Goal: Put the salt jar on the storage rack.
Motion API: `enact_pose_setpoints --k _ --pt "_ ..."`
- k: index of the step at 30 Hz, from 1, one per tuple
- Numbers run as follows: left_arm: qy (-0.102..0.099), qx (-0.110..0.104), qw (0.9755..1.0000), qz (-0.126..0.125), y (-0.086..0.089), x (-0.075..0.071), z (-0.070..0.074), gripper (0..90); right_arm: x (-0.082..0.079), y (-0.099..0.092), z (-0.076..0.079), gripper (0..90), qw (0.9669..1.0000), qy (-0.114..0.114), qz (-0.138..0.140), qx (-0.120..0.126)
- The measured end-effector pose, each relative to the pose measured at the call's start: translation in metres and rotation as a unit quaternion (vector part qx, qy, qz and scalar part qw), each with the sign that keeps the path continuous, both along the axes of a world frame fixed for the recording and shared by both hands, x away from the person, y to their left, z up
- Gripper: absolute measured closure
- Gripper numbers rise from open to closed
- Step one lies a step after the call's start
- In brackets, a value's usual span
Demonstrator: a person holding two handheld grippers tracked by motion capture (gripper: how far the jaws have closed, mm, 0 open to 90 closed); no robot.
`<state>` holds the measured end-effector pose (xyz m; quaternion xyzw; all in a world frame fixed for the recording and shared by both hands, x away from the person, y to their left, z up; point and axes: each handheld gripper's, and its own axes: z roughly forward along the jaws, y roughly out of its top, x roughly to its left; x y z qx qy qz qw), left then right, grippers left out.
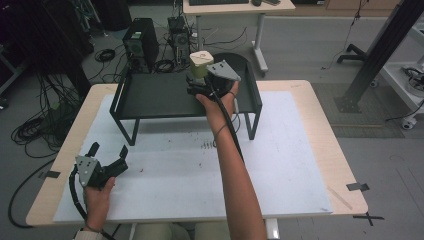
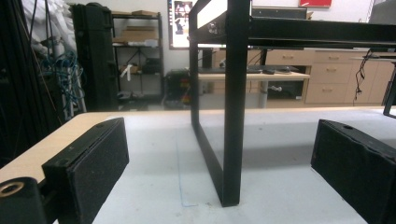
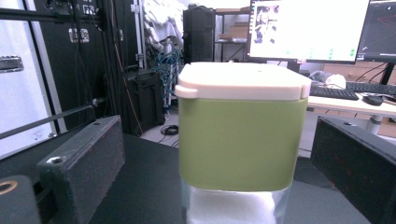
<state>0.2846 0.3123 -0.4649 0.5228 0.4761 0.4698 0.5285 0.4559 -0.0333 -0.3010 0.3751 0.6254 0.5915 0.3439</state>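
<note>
A square container (image 1: 201,65) with an olive-green band, a white lid and a clear base (image 3: 240,140) stands on the top of a black metal shelf (image 1: 150,95). My right gripper (image 1: 198,82) is open around it, with a gap between each jaw and the container's sides (image 3: 219,140). My left gripper (image 1: 108,151) rests low at the table's left front, open and holding nothing. In the left gripper view its jaws (image 2: 219,135) frame the shelf's black leg (image 2: 233,116), which stands on the white mat.
A white mat (image 1: 175,170) covers the wooden table (image 1: 325,145). Behind the table, on the floor, are a computer tower (image 1: 140,45) and tangled cables (image 1: 35,125). A desk (image 1: 235,10) stands farther back and a black frame post (image 1: 380,50) at the right.
</note>
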Motion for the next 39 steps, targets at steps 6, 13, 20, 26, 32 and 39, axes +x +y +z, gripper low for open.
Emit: enact_pose_setpoints --k 6,13,20,26,32,39 --pt "0.000 0.000 1.0000 0.000 0.000 0.000 0.000 4.5 -0.013 -0.002 0.010 3.0 0.9998 -0.010 0.009 0.013" --pt "0.000 0.000 1.0000 0.000 0.000 0.000 0.000 4.5 -0.027 -0.007 0.020 3.0 0.9996 -0.024 0.013 0.012" --pt "0.001 0.000 1.0000 0.000 0.000 0.000 0.000 4.5 -0.045 -0.015 0.024 3.0 0.9989 -0.040 0.019 0.014" --pt "0.000 0.000 1.0000 0.000 0.000 0.000 0.000 4.5 -0.063 -0.027 0.026 3.0 0.9981 -0.056 0.020 0.017" --pt "0.000 0.001 1.0000 0.000 0.000 0.000 0.000 4.4 -0.081 -0.035 0.029 3.0 0.9972 -0.066 0.027 0.023" --pt "0.000 0.000 1.0000 -0.001 0.000 0.000 0.000 4.5 -0.098 -0.044 0.026 3.0 0.9967 -0.073 0.025 0.023"
